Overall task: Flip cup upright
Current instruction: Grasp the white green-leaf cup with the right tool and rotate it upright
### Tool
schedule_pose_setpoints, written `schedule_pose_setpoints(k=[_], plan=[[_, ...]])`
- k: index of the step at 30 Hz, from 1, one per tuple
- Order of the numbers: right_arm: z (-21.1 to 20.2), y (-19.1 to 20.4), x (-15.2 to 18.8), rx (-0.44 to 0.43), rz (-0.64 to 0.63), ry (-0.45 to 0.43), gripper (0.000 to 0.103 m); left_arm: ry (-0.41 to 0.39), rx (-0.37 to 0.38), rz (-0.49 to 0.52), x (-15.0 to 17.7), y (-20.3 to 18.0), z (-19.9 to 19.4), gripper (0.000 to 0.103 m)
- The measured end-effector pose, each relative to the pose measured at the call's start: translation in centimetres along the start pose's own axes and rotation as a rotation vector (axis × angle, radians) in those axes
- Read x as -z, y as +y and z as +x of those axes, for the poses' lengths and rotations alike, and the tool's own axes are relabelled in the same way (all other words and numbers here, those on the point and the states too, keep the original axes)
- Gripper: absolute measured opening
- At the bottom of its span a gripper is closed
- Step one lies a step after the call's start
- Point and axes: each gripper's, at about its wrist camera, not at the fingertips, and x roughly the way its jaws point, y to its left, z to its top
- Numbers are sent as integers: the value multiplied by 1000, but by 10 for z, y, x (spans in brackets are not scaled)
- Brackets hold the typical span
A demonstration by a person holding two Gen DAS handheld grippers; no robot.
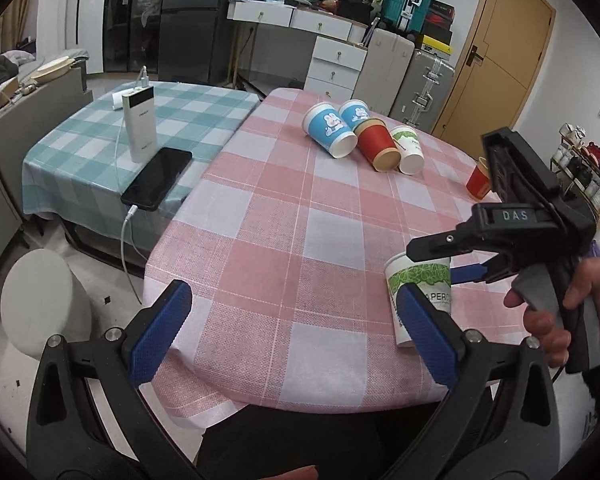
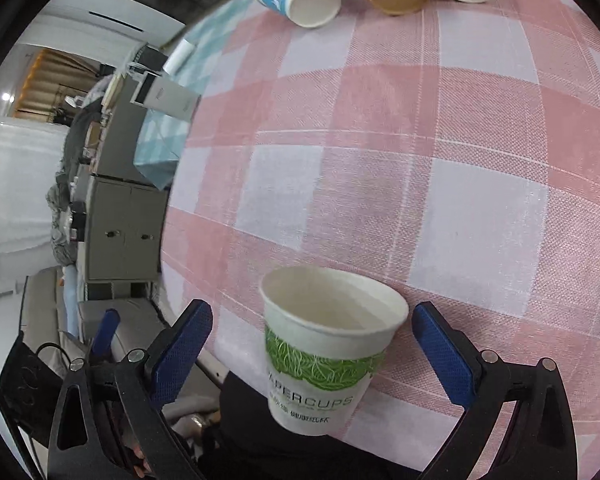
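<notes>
A white paper cup with a green band stands upright on the pink checked tablecloth near the table's front edge; it also shows in the left wrist view. My right gripper is open, its blue pads on either side of the cup with gaps, not touching. In the left wrist view the right gripper reaches in from the right around the cup. My left gripper is open and empty at the table's front edge, left of the cup.
Several cups lie on their sides at the far end: two blue, a red and a white-green. Another red cup is at the right edge. A phone and power bank are on the teal table.
</notes>
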Motion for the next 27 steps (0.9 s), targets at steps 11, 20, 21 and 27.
schedule_pose_setpoints(k=[11,20,21,27], plan=[[-41,-28,1,-90,-13,-157,62,43,13,6,-9,-8,24,102],[-112,-60,46,27,-171,-744,62,24,47,60,-42,-45,42,102],[-113,-59,50,64,-191,-786,62,15,48,68,-46,-51,44,102],[-100,-44,57,301,-275,-950,62,8,85,65,-64,-80,74,102]])
